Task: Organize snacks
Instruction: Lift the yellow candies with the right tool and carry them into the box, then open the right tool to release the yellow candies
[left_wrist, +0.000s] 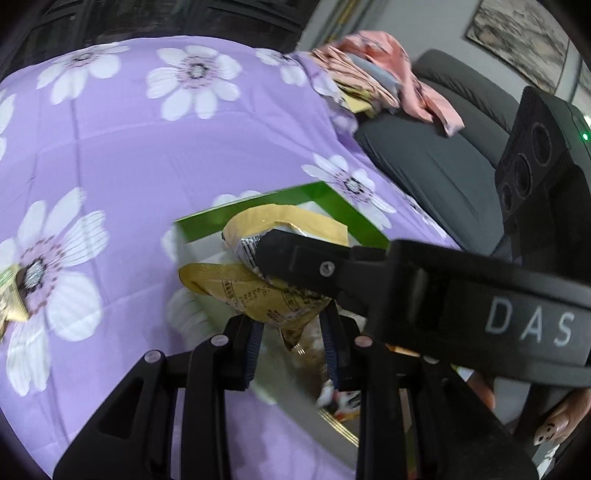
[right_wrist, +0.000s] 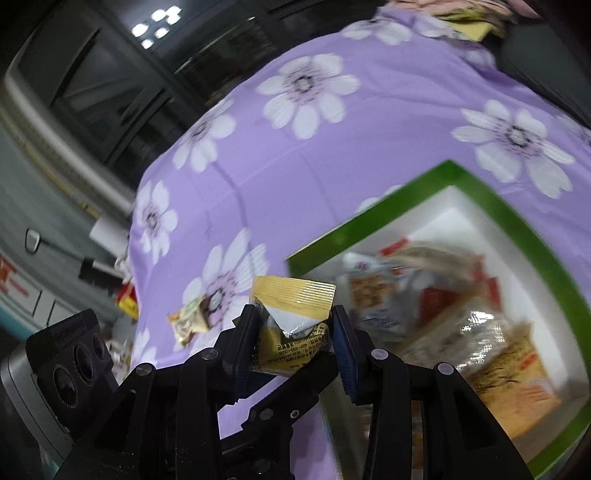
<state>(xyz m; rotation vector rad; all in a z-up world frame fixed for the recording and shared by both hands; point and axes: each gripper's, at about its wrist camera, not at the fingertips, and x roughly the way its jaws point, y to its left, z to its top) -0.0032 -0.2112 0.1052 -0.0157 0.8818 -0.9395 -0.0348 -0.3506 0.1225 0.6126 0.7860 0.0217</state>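
Left gripper (left_wrist: 291, 325) closed on a yellow snack packet (left_wrist: 258, 291) bearing printed text, the packet pinched between the two blue-padded fingers (left_wrist: 255, 347) and held above the near edge of a green-rimmed box (left_wrist: 343, 206). Right gripper (right_wrist: 295, 332) likewise closed on a second yellow snack packet (right_wrist: 291, 317), whose crimped upper edge stands clear above the fingertips while its lower part is squeezed between the pads (right_wrist: 343, 350). In the left wrist view the right gripper's body, marked with the letters DAS, crosses the picture from the right, its finger lying over the held packets so that the two grippers stand close together, just above the box. The box has a white interior and rests on a purple cloth (right_wrist: 332, 155) printed with large white flowers; in the right wrist view it contains several wrapped snacks (right_wrist: 424, 314), blurred, in red, white and tan wrappers. One small gold-and-green wrapped snack (right_wrist: 188, 321) lies loose on the cloth, to the left of the box, on a printed flower. Beyond the cloth's far corner, a heap of pink fabric (left_wrist: 388, 70) rests on a dark grey upholstered seat (left_wrist: 436, 155). A person's fingers with painted nails (left_wrist: 550, 432) show at the lower right of the left wrist view.
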